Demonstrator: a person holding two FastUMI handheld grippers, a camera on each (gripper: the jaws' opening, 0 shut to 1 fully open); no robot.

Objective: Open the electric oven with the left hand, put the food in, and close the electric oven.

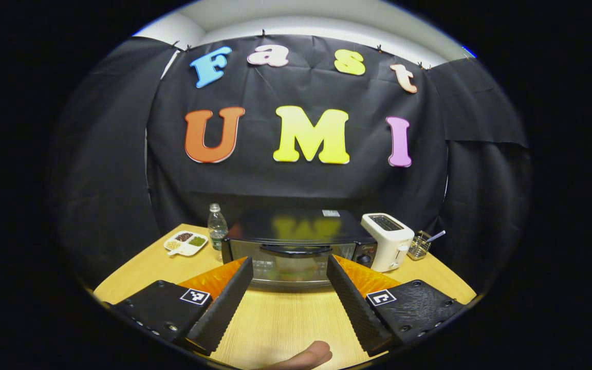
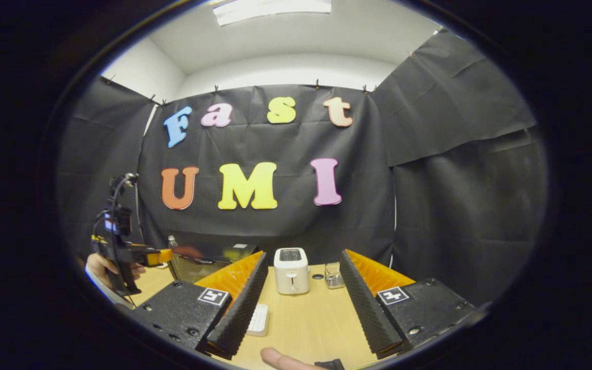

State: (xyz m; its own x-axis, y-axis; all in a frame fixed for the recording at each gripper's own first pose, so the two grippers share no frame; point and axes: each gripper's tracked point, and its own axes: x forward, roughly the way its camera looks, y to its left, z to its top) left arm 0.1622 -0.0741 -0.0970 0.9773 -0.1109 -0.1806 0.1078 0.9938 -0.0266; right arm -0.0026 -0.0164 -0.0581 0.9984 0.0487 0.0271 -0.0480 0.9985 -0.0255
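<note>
While the oven (image 1: 296,252) door is closed, the left gripper (image 1: 290,288) faces it, jaws apart and empty.
Align both fingers around the handle (image 1: 296,250), grip, then pull down; the right gripper (image 2: 303,303) waits, jaws apart.

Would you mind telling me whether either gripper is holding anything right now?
Nothing is held: the left gripper and right gripper both stand open above the wooden table.
</note>
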